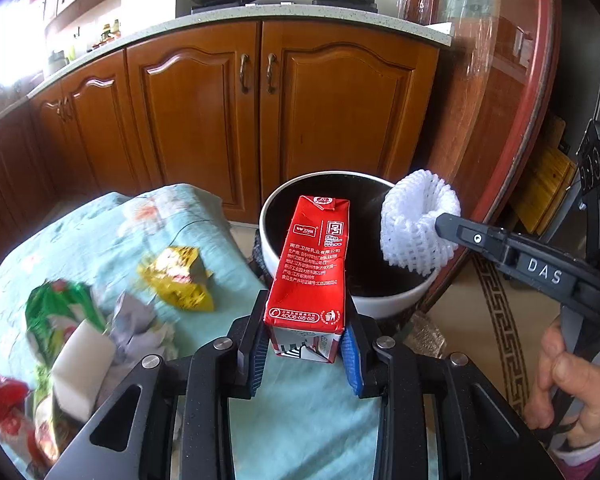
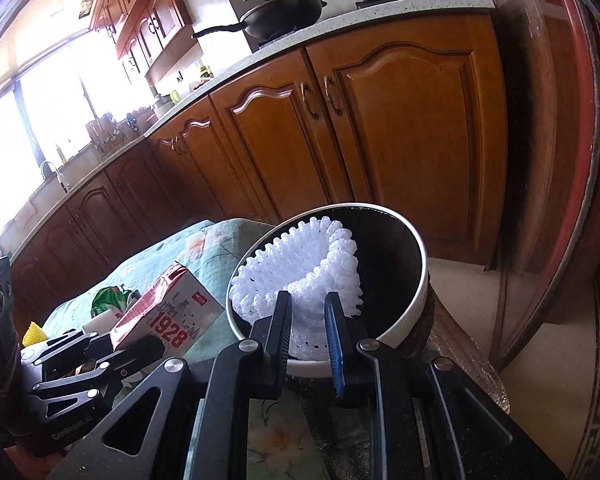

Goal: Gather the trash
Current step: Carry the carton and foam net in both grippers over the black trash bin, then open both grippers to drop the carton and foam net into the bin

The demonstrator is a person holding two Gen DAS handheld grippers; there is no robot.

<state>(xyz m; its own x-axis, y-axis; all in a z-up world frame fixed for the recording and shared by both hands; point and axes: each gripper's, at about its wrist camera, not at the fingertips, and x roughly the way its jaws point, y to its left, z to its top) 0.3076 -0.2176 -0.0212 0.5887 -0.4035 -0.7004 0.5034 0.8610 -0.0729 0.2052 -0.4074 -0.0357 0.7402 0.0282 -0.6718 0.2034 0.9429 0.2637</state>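
Observation:
My left gripper (image 1: 305,354) is shut on a red milk carton (image 1: 310,272) and holds it upright at the near rim of the white bin with a black liner (image 1: 384,305). My right gripper (image 2: 307,322) is shut on a white foam fruit net (image 2: 300,276) and holds it over the bin (image 2: 416,300). In the left wrist view the net (image 1: 418,222) hangs over the bin's right side, pinched by the right gripper (image 1: 446,226). The carton also shows in the right wrist view (image 2: 168,314), left of the bin.
On the floral cloth (image 1: 100,232) lie a yellow wrapper (image 1: 178,276), a green wrapper (image 1: 56,312), a white foam block (image 1: 82,364), crumpled paper (image 1: 134,326) and a red wrapper (image 1: 4,404). Wooden cabinets (image 1: 236,120) stand behind. A round glass table edge (image 1: 536,120) curves at the right.

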